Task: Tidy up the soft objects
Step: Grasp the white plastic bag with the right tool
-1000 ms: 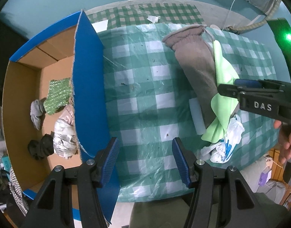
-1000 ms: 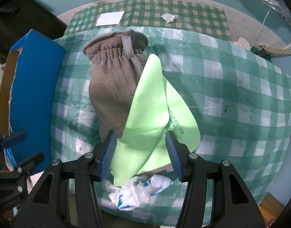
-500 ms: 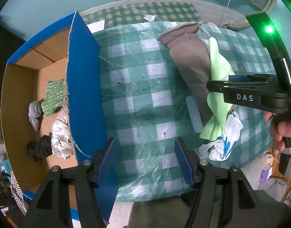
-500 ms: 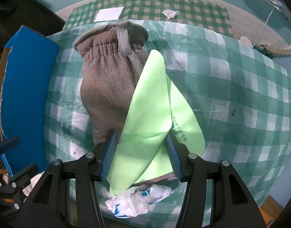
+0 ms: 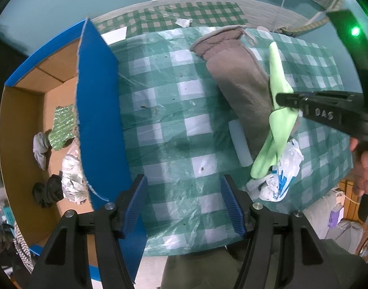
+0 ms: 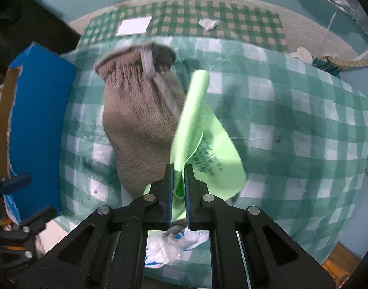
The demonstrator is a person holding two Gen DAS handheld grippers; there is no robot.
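Right tongs (image 6: pixel 178 168) just closed, pinching green cloth (image 6: pixel 203 130).

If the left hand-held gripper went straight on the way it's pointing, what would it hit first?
Probably the bare checked tablecloth: the open left hand-held gripper points down at it, nothing between its fingers. The brown fleece glove lies off to the side.

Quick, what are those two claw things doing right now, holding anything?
Left gripper: jaws open, holding nothing, above the checked tablecloth.
Right gripper: jaws just closed, pinching the light green cloth.
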